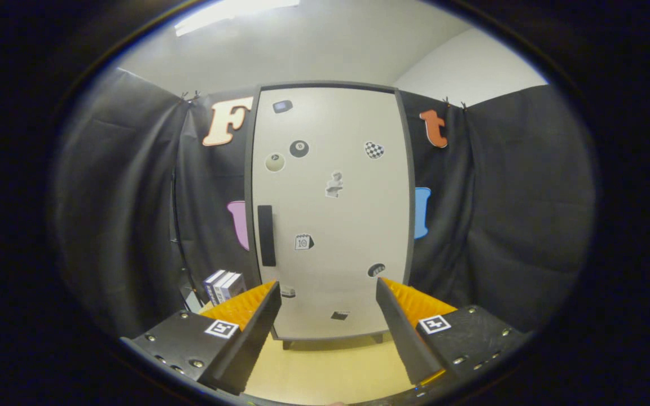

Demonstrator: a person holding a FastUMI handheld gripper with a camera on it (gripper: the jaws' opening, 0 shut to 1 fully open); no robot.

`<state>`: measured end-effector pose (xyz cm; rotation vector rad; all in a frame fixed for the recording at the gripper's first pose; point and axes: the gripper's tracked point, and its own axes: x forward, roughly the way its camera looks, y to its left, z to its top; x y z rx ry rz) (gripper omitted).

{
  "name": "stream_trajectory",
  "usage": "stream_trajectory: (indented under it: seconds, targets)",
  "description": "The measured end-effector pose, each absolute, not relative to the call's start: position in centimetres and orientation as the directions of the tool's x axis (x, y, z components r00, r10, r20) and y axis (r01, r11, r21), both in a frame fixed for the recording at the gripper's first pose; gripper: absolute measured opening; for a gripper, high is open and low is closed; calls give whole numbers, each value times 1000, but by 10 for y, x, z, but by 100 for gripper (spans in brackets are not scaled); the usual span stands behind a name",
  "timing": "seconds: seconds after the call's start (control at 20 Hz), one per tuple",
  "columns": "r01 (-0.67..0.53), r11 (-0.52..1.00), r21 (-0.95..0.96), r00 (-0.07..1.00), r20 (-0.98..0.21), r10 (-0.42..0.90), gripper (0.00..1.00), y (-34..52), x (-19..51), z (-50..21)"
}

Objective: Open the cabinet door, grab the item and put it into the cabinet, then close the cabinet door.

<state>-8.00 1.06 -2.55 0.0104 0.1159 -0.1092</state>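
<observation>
1. the cabinet (330, 214) stands upright at the far edge of the bench (330, 372), its door (336, 197) flat shut in the frame and dotted with small stickers.
2. a dark upright handle (266, 235) sits near the door's left edge, about mid-height.
3. the gripper (328, 299) hangs back from the cabinet, fingers spread wide with nothing between them; the lower door shows through the gap.
4. some boxes (223, 286) stand just left of the cabinet's foot, past the left finger. these may be the item to stow, though i can't say for sure.
5. a shut door with a free tool fits either end of the job: door yet to be pulled, or closed again after stowing. the boxes still outside lean toward the former, but another item could be inside.
</observation>
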Motion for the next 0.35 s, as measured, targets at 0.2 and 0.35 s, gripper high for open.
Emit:
stream_trajectory:
  seconds: [0.2,0.35]
  targets:
    - [111,994,-4,987,-114,-110,100,10,-102,-24]
    - [101,995,4,990,-98,-100,100,14,-108,-20]
